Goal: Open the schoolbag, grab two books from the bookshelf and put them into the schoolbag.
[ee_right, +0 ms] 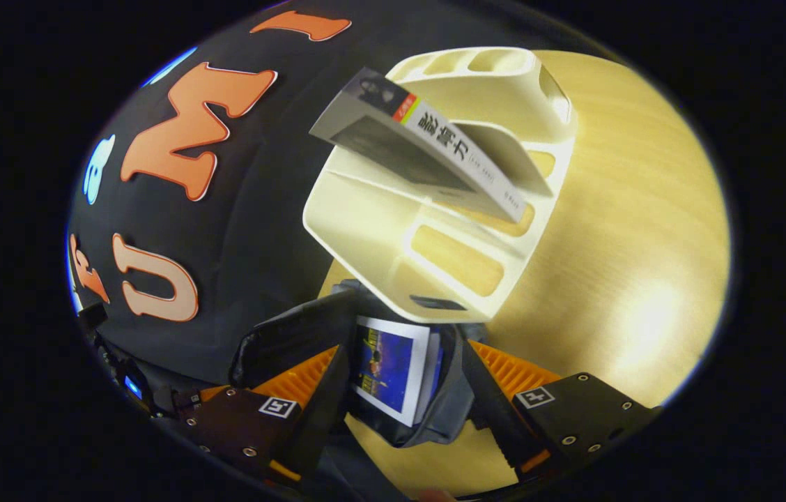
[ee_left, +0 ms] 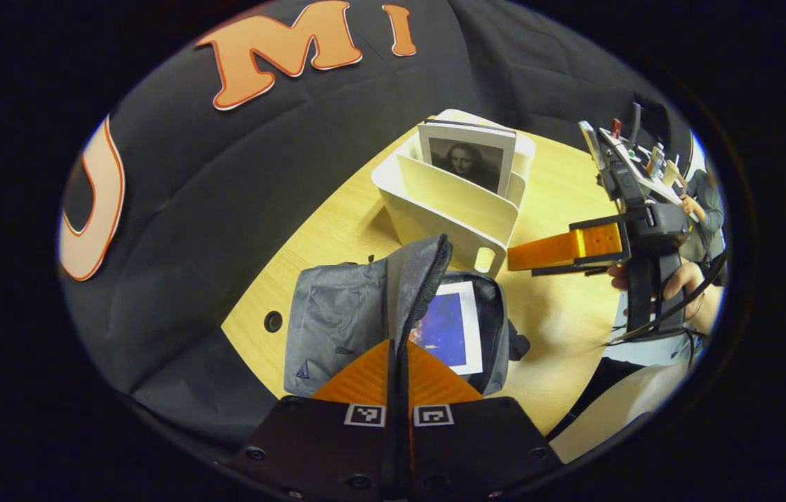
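The left claw [ee_left: 396,348] has its orange fingers pressed together, pinching a grey flap between them. The right claw [ee_right: 396,369] has its fingers spread wide apart. A hand [ee_left: 675,282] grips the right claw's handle.

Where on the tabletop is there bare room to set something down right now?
Free: the bare wood right of the schoolbag and white bookshelf, out to the table edge, under the right gripper. Crowded: bag and shelf sit almost against each other by the wall.
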A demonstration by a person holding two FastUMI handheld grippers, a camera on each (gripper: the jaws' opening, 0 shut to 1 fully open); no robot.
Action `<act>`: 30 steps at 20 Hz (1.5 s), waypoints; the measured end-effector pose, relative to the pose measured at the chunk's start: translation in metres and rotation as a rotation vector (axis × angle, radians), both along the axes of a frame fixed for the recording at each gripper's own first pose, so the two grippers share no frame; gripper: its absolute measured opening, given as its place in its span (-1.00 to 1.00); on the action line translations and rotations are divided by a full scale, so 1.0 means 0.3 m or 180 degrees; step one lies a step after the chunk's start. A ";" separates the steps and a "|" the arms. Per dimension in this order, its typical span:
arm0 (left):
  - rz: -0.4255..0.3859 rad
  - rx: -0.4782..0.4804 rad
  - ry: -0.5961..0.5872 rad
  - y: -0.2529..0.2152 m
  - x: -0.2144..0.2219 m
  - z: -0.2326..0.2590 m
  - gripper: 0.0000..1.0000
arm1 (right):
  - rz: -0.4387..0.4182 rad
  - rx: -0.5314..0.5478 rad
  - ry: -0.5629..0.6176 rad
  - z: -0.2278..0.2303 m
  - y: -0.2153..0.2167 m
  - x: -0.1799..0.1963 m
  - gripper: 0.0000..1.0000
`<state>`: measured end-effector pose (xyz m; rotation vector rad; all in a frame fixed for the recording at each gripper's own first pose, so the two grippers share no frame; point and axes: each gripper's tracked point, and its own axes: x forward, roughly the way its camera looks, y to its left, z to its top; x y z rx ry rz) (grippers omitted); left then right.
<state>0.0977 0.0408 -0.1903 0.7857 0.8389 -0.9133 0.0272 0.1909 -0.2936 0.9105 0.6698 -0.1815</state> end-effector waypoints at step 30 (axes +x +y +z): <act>0.0373 -0.0226 -0.0053 0.035 -0.009 -0.035 -0.99 | 0.1890 -0.2929 0.0962 0.568 -0.397 0.350 0.97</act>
